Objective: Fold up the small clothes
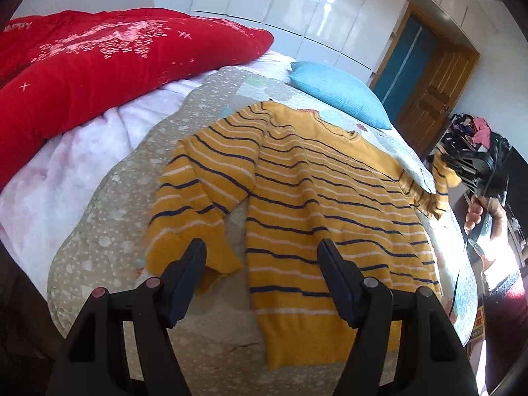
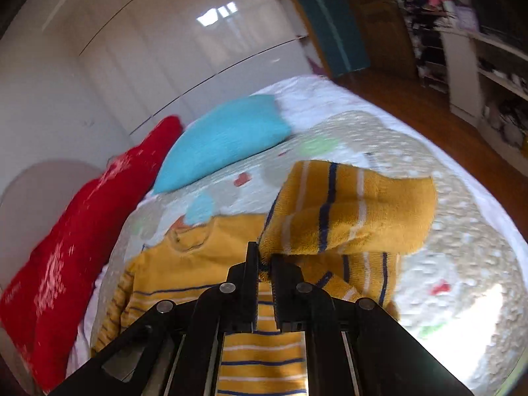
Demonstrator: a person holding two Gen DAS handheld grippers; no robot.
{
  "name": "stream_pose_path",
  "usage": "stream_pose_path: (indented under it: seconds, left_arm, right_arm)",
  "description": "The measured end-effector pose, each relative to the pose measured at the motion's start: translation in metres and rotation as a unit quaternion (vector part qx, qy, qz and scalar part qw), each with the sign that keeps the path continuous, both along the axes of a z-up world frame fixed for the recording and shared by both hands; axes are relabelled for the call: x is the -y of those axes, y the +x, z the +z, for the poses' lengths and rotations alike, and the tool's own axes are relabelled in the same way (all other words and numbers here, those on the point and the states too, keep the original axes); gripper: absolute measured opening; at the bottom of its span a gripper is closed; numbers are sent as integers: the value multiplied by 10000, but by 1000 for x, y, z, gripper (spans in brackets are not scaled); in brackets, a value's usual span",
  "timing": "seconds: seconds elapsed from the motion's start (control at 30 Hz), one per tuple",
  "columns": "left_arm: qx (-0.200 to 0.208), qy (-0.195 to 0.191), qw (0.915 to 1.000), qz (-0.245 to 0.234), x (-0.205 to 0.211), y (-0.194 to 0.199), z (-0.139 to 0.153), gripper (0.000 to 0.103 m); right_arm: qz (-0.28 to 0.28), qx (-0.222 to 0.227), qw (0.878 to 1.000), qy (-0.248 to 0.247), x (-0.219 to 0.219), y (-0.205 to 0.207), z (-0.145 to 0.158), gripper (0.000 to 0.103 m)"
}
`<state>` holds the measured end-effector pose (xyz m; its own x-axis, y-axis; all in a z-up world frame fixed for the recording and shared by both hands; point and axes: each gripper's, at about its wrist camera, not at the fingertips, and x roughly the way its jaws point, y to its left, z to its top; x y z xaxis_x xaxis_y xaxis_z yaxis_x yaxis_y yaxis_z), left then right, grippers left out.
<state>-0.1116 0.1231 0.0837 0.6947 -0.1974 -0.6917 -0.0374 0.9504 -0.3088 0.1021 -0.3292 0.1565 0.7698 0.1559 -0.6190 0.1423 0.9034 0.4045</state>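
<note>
A yellow sweater [image 1: 316, 198] with navy and white stripes lies flat on the bed, neck toward the blue pillow. Its left sleeve [image 1: 194, 198] is bent down beside the body. My left gripper [image 1: 262, 257] is open and empty, hovering above the left sleeve's cuff and the lower body. My right gripper [image 2: 264, 257] is shut on the right sleeve [image 2: 349, 211] and holds it lifted above the sweater's body [image 2: 198, 257]. It also shows in the left wrist view [image 1: 462, 165] at the right edge of the bed, with the sleeve [image 1: 439, 181] rising to it.
The sweater rests on a patterned quilt [image 1: 109, 231] over the bed. A red blanket [image 1: 99, 66] lies at the far left and a blue pillow [image 1: 340, 92] at the head. White wardrobes, a wooden door [image 1: 429, 92] and cluttered shelves [image 2: 478, 66] stand beyond.
</note>
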Motion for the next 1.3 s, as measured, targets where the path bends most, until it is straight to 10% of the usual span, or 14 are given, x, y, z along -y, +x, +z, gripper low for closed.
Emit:
stream_pose_path:
  seconds: [0.13, 0.27, 0.4, 0.5, 0.83, 1.1, 1.3]
  left_arm:
    - [-52, -127, 9991, 413, -40, -12, -12, 69]
    - [-117, -263, 9961, 835, -80, -25, -23, 69]
    - [-114, -470, 9920, 1162, -111, -36, -32, 69]
    - [-128, -559, 9893, 1339, -126, -42, -37, 69]
    - [-59, -814, 9825, 1675, -153, -69, -46, 70]
    - [70, -878, 9813, 1714, -160, -81, -44, 74]
    - [-11, -980, 9775, 1866, -172, -83, -53, 74]
  right_arm:
    - [1438, -392, 9877, -469, -147, 63, -35, 10]
    - [2545, -870, 9495, -1614, -266, 68, -95, 18]
    - [3169, -735, 9178, -2277, -316, 34, -122, 52]
    - [3427, -582, 9056, -2431, -330, 16, -119, 53]
    - [2602, -533, 9439, -1961, -281, 6, -90, 53]
    - [1109, -1028, 9792, -1350, -235, 106, -107, 53]
    - [1996, -1408, 9686, -462, -261, 129, -128, 55]
